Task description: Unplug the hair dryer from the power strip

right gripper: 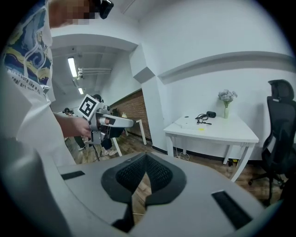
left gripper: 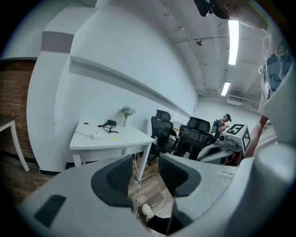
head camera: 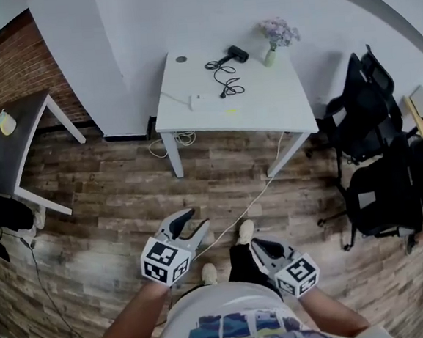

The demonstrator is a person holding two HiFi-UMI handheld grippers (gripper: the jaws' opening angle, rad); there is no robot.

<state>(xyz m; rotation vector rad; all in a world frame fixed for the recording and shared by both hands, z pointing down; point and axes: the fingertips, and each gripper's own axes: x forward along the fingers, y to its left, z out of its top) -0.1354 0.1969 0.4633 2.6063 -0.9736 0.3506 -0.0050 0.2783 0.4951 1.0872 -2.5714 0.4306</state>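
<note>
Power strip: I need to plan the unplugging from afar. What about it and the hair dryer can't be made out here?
- Head view: the power strip is too small to tell which socket the black cord enters.
- All views: the hair dryer switch is too small to read.
- Gripper views: the cord's loops blur together.

Open wood-plank floor [head camera: 125,187] lies before the white rectangular table [head camera: 265,108]; black mesh office chairs [head camera: 365,114] crowd its right, a dark grey table [head camera: 12,160] its left.
</note>
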